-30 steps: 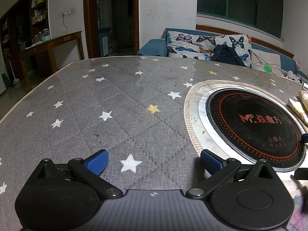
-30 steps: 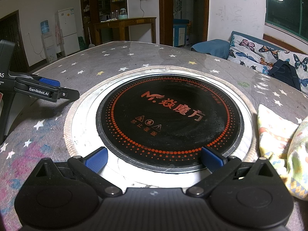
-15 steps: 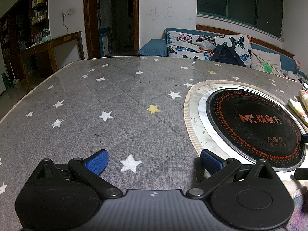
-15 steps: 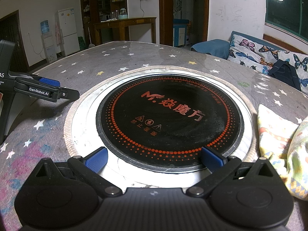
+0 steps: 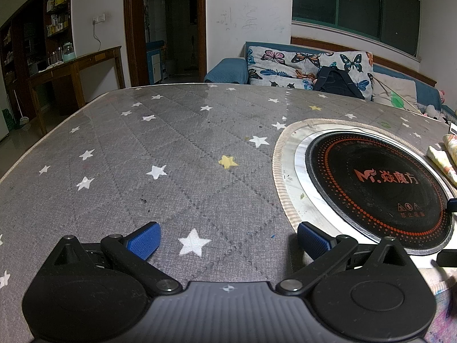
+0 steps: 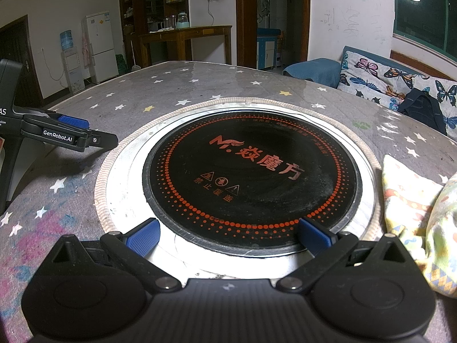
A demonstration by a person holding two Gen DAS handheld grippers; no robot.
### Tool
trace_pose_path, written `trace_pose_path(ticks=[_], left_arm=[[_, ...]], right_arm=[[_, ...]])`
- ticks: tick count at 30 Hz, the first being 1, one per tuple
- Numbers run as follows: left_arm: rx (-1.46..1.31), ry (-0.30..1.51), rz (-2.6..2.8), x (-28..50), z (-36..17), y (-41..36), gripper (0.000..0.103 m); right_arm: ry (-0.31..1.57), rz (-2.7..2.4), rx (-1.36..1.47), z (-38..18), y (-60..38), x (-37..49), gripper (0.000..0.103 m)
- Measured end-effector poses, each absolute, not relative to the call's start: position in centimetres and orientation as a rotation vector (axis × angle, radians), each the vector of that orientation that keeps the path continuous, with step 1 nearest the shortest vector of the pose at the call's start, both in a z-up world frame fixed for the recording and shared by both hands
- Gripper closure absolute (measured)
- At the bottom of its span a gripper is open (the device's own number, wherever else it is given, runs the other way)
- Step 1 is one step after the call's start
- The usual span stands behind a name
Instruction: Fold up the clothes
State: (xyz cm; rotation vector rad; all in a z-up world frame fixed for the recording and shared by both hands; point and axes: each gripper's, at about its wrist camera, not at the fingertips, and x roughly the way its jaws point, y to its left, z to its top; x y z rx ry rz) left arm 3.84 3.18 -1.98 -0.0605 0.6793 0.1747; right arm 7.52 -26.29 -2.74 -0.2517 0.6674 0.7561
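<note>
A pale yellow patterned garment (image 6: 420,217) lies bunched on the table at the right edge of the right wrist view; its far end (image 5: 445,157) shows at the right edge of the left wrist view. My right gripper (image 6: 228,235) is open and empty over the near rim of the black round cooktop (image 6: 251,177), left of the garment and apart from it. My left gripper (image 5: 228,240) is open and empty above the grey star-print table cover (image 5: 171,157), left of the cooktop (image 5: 377,188). The left gripper (image 6: 65,134) also shows from the side in the right wrist view.
The cooktop sits in a metal ring with a braided rim (image 6: 120,154) in the table's middle. Beyond the table stand a sofa with butterfly cushions (image 5: 308,65), a dark bag (image 5: 337,83), a wooden side table (image 6: 185,37) and a fridge (image 6: 100,45).
</note>
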Motion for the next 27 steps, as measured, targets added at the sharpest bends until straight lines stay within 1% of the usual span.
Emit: trace_pose_path(ticks=[27], left_arm=[[-0.061, 0.679, 0.175, 3.83, -1.98, 3.18, 0.0]], right_arm=[[0.666, 0.752, -0.26, -2.74, -26.21, 7.47, 0.0]])
